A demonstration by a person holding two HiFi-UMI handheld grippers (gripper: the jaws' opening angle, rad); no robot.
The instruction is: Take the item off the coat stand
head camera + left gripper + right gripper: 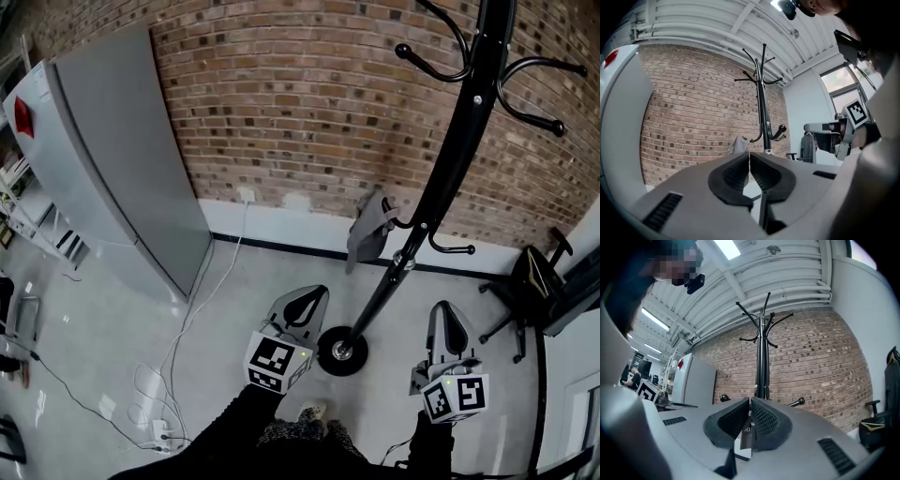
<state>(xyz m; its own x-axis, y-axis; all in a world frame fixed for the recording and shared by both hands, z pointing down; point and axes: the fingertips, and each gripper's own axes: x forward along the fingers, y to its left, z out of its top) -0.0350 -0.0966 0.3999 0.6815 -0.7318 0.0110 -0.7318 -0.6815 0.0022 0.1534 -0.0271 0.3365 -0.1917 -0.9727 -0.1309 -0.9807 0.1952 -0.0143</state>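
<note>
A black coat stand [441, 178] rises from its round base [340, 351] in front of the brick wall. A grey cloth item [371, 228] hangs from one of its low hooks. My left gripper [312, 294] is held low, just left of the base, jaws shut and empty. My right gripper [448, 311] is right of the base, also shut with nothing in it. In the left gripper view the stand [763, 108] and the grey item [738, 145] show beyond the shut jaws [749, 161]. The right gripper view shows the pole [761, 364] straight ahead of its jaws [750, 405]; the item is hidden there.
A tall grey cabinet [122, 178] stands at the left against the brick wall [300, 103]. White cables [183, 347] trail across the floor to a plug block. A black office chair [534, 281] is at the right. Bare hooks [525, 89] stick out near the stand's top.
</note>
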